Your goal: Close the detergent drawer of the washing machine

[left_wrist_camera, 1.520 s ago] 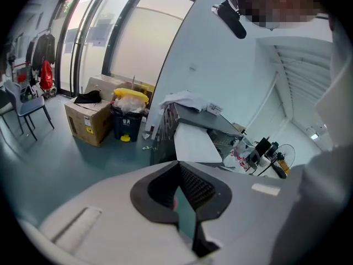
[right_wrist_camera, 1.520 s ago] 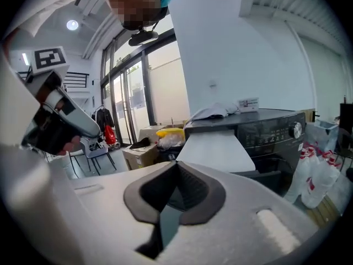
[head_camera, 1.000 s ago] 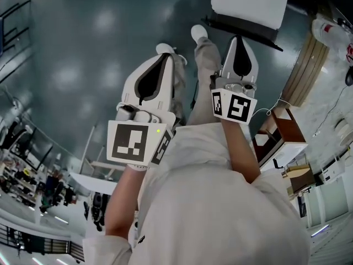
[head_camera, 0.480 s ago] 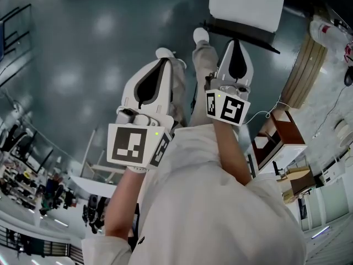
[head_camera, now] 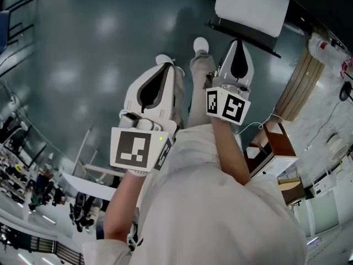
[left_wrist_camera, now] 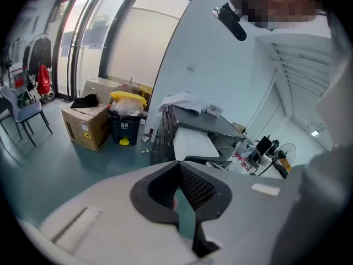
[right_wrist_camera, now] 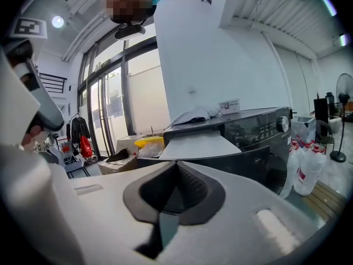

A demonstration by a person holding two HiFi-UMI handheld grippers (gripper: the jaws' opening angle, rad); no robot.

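My left gripper (head_camera: pixel 164 66) is clenched on nothing, my right gripper (head_camera: pixel 238 43) beside it is likewise clenched empty, and the dark washing machine (right_wrist_camera: pixel 259 139) stands ahead, well apart from both, a pale panel (right_wrist_camera: pixel 198 146) jutting from its upper front.

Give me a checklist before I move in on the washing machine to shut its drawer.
1. Left gripper empty, jaws together: ok.
2. Right gripper empty, jaws together: ok.
3. Washing machine in sight in the right gripper view: ok.
4. White panel jutting from the machine's front is the drawer: cannot tell.
5. A gripper touching that panel: not ok; both hang in the air, apart from the machine.
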